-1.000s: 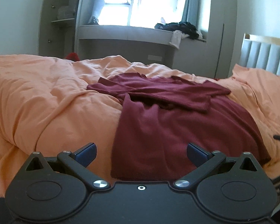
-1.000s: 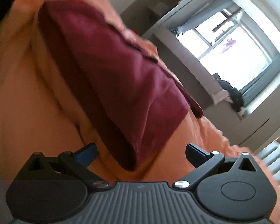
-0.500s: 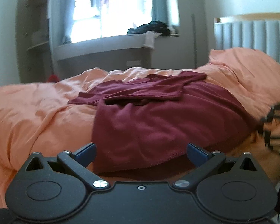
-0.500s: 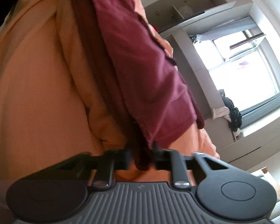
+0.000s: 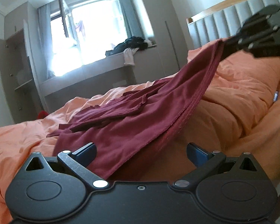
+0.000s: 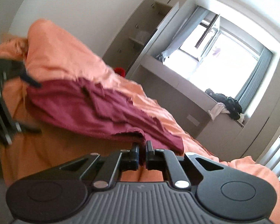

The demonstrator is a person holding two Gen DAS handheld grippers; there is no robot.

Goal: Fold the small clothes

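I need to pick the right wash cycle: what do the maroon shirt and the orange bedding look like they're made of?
The maroon shirt looks like soft matte knit, probably cotton jersey: it drapes limply from the right gripper and shows a stitched hem. The orange duvet looks like smooth woven cotton or a blend over puffy filling, creased finely, with a faint sheen.

A bright window [image 5: 87, 35] with grey-blue curtains [image 5: 130, 16] floods the pale-walled room. Beneath it runs a grey built-in ledge [image 5: 102, 63], flanked by grey open shelving [image 5: 18, 71]. A padded grey headboard with wooden trim [image 5: 229, 16] stands behind the orange-quilted bed [image 5: 242, 85].
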